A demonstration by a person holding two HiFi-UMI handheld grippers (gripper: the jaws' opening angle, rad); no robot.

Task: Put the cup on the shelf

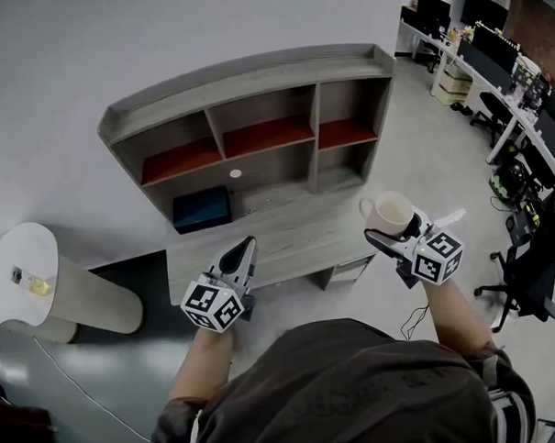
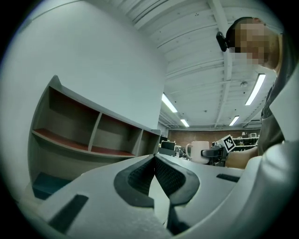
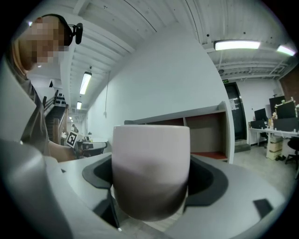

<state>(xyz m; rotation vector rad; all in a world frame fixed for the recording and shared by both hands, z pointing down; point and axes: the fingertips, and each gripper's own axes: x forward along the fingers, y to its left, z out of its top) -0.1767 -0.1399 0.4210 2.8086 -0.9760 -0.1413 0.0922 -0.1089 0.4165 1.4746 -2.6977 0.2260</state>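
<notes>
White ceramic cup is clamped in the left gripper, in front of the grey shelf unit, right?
Wrong gripper: the white ceramic cup is clamped in the right gripper, not the left, as the right gripper view shows. It is in front of the grey shelf unit.

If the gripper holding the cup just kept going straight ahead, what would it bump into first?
Probably the shelf unit, around its right-hand compartments; it stands directly behind the cup held in the right gripper. Depth is hard to judge.
</notes>
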